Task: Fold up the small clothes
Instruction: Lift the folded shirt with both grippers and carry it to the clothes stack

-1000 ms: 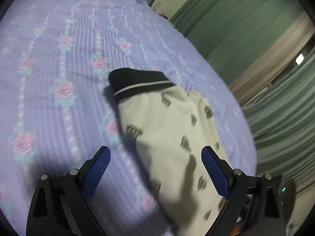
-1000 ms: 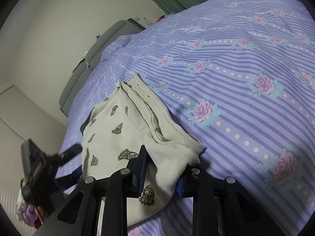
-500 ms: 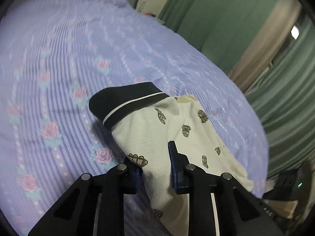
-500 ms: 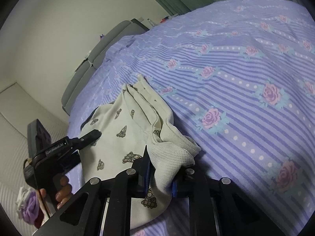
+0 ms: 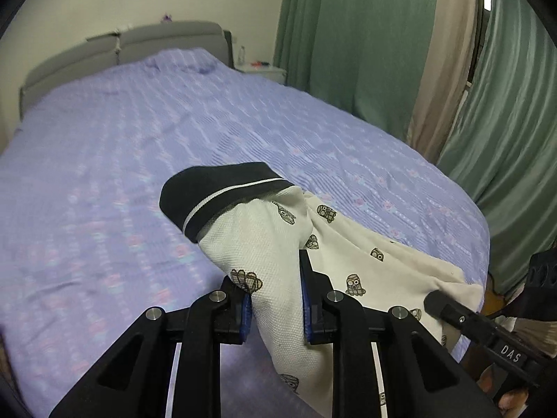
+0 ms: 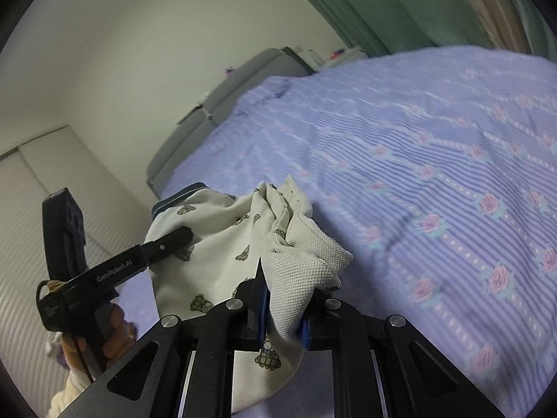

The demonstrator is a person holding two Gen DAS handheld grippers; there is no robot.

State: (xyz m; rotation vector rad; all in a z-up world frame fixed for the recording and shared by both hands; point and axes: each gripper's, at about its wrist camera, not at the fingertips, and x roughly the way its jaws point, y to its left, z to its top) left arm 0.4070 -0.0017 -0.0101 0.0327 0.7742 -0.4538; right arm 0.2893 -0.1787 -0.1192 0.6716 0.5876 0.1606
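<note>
A small cream garment [image 5: 278,244] with little dark printed figures and a black waistband with a white stripe [image 5: 216,191] is lifted off the bed. My left gripper [image 5: 275,308] is shut on the garment just below the waistband. My right gripper [image 6: 282,317] is shut on the bunched mesh-lined end of the same garment [image 6: 306,264]. The cloth hangs between the two grippers above the near edge of the bed. The right gripper shows at the lower right of the left wrist view [image 5: 470,320], and the left gripper shows at the left of the right wrist view [image 6: 115,271].
The bed [image 5: 174,132] has a purple striped cover with pink roses and a grey headboard [image 5: 139,38] at the far end. Green curtains [image 5: 365,35] hang along the right side. A white nightstand [image 5: 261,69] stands beside the headboard.
My left gripper went from open above the garment to shut on it near the waistband. Both grippers have lifted the garment up off the bed and the views have tilted up.
</note>
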